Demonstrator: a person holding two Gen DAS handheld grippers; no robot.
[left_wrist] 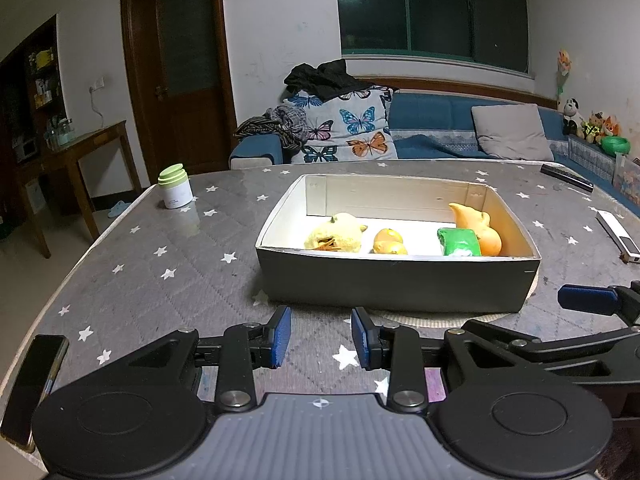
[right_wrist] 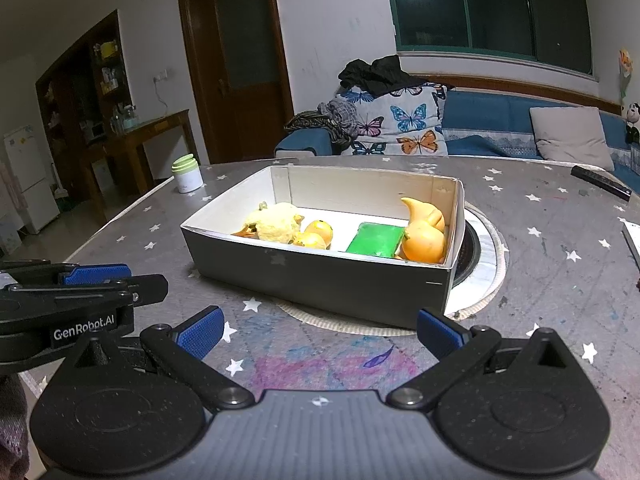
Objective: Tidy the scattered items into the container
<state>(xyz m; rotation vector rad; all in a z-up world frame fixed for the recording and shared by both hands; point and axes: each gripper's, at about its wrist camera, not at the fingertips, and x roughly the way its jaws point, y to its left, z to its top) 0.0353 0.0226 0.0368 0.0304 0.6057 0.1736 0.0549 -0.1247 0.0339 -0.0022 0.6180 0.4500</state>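
A grey cardboard box (left_wrist: pixel 400 280) (right_wrist: pixel 312 276) with a white inside stands on the star-patterned table. In it lie a yellow plush toy (left_wrist: pixel 336 232) (right_wrist: pixel 276 222), small orange toys (left_wrist: pixel 388 242) (right_wrist: pixel 316 234), a green packet (left_wrist: pixel 458 242) (right_wrist: pixel 376 239) and an orange gourd-shaped toy (left_wrist: pixel 478 226) (right_wrist: pixel 424 228). My left gripper (left_wrist: pixel 321 338) is open and empty, low over the table in front of the box. My right gripper (right_wrist: pixel 318 330) is open wide and empty, also in front of the box. Each gripper shows at the edge of the other's view.
A white jar with a green lid (left_wrist: pixel 174 187) (right_wrist: pixel 187 174) stands at the table's far left. A phone (left_wrist: pixel 34 384) lies at the near left edge. A black remote (left_wrist: pixel 566 177) (right_wrist: pixel 600 182) and a white device (left_wrist: pixel 618 236) lie at the right. A sofa stands behind.
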